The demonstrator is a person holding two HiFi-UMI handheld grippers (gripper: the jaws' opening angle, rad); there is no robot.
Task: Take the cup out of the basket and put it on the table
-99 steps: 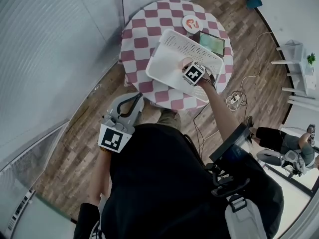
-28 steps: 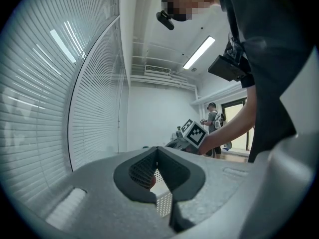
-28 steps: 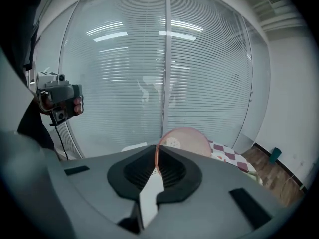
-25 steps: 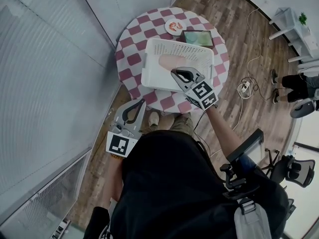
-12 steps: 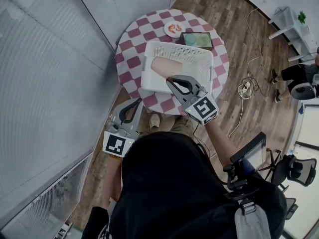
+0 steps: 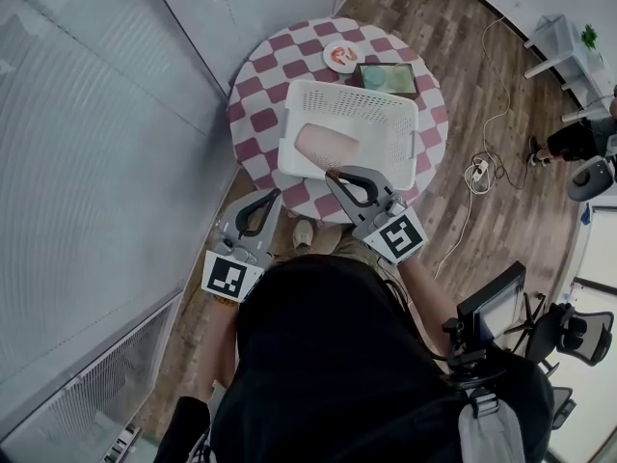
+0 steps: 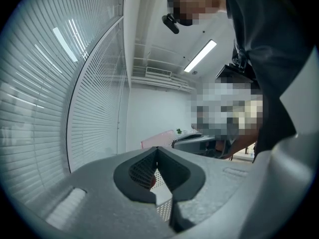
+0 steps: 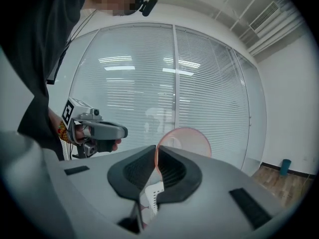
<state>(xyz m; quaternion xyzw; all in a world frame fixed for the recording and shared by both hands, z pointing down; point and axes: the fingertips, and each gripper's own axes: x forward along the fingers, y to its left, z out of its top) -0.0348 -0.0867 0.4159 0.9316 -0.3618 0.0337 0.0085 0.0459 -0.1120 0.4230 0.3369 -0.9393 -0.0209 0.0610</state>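
A translucent pink cup [image 6: 326, 146] hangs over the near left part of the white slotted basket [image 6: 386, 114], which stands on the round checkered table [image 6: 255, 90]. My right gripper [image 6: 332, 174] is shut on the cup's rim; in the right gripper view the cup [image 8: 188, 139] sticks up beyond the pinched jaws of the right gripper [image 8: 155, 151]. My left gripper [image 6: 274, 196] hovers off the table's near left edge, its jaws shut with nothing in them. In the left gripper view the left gripper [image 7: 157, 149] shows its tips meeting.
A small plate with a red pattern [image 6: 339, 56] and a dark tablet [image 6: 386, 78] lie on the table behind the basket. A glass wall with blinds [image 6: 116, 114] runs along the left. Cables and a power strip [image 6: 477, 172] lie on the wooden floor at the right.
The right gripper has drawn back toward me with the cup, from inside the basket to over its near edge. The left gripper has stayed by the table's edge.
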